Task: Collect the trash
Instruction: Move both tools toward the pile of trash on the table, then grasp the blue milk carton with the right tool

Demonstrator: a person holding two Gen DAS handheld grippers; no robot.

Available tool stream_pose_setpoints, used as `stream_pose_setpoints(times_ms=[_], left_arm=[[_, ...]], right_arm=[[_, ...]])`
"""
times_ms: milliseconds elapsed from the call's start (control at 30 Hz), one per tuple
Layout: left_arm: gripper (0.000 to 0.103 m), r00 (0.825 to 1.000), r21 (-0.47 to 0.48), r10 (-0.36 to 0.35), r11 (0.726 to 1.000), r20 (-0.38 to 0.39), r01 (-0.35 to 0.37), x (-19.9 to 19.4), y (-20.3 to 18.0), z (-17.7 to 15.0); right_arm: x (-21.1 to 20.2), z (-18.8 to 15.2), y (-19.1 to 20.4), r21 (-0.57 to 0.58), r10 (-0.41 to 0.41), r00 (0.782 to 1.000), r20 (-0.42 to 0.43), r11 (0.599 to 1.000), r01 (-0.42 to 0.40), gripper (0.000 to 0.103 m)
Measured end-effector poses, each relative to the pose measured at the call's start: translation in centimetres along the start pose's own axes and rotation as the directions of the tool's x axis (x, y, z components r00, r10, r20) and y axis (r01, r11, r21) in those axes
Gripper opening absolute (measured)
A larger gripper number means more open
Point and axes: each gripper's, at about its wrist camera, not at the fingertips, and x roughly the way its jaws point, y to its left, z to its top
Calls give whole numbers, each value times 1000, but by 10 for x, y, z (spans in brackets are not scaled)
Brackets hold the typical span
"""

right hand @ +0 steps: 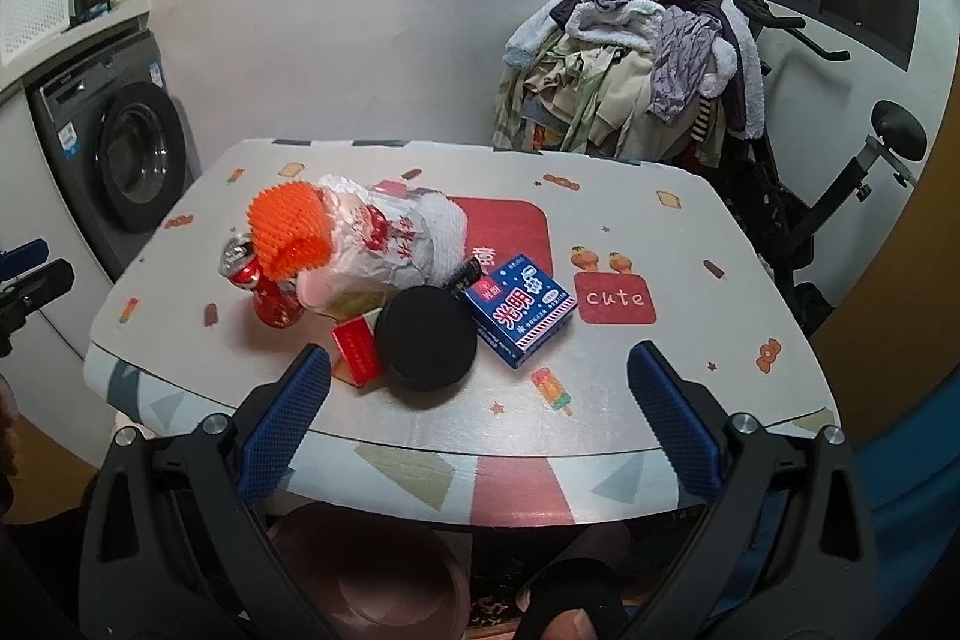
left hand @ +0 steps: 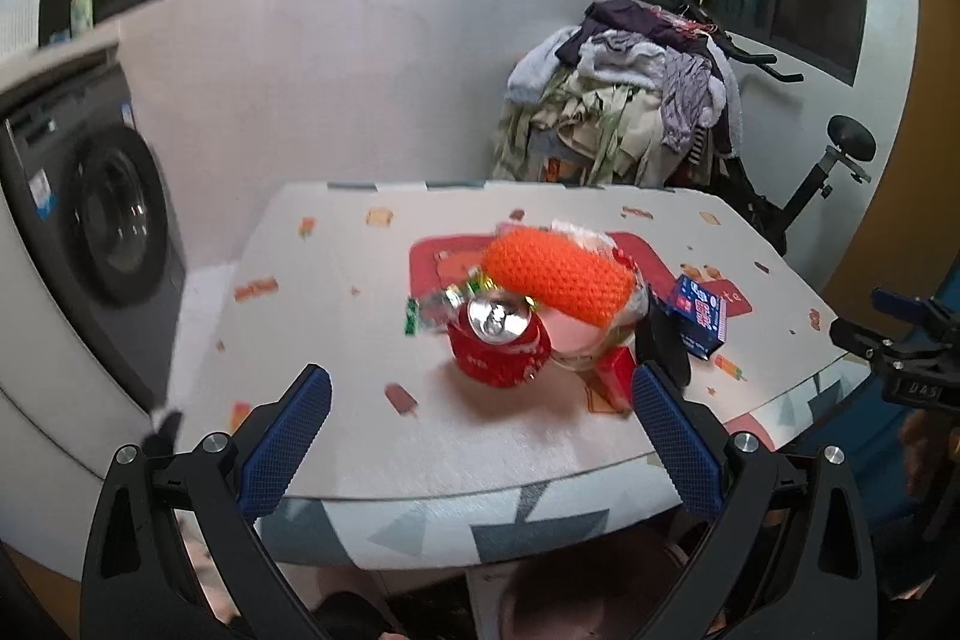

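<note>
A pile of items sits mid-table: a red soda can [left hand: 500,340] [right hand: 255,280], an orange knitted piece [left hand: 558,277] [right hand: 291,232], a crumpled white plastic bag [right hand: 396,238], a green wrapper [left hand: 438,307], a small red box [right hand: 357,346] [left hand: 618,376], a black round lid [right hand: 426,337] and a blue carton [right hand: 522,307] [left hand: 699,313]. My left gripper [left hand: 480,436] is open, hovering near the table's front edge just short of the can. My right gripper [right hand: 480,418] is open above the front edge, close to the black lid and the red box.
The table [right hand: 630,400] has a printed cover with a red "cute" patch [right hand: 615,298]. A washing machine [right hand: 129,148] stands left, a heap of clothes [right hand: 630,64] on an exercise bike [right hand: 840,196] behind right. A pink bin [right hand: 384,574] sits under the table.
</note>
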Motion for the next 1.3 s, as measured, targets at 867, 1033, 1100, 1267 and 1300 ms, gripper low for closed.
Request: stream_pose_setpoints(times_ms=[867, 1033, 1100, 1267, 1300], left_arm=[[83, 992, -186, -18, 983, -123, -5, 88, 41, 2], [82, 990, -193, -31, 981, -141, 3, 98, 40, 1], [80, 989, -198, -41, 980, -143, 12, 101, 40, 1], [71, 984, -239, -100, 969, -150, 62, 108, 39, 1], [70, 982, -249, -111, 966, -152, 71, 110, 40, 1]], right_arm=[[246, 28, -84, 507, 140, 955, -262, 862, 13, 97], [278, 27, -73, 499, 100, 918, -385, 859, 116, 97], [279, 26, -71, 496, 129, 920, -369, 865, 77, 91], [251, 28, -71, 467, 140, 955, -260, 884, -2, 86], [241, 28, -71, 457, 130, 965, -228, 890, -11, 86]])
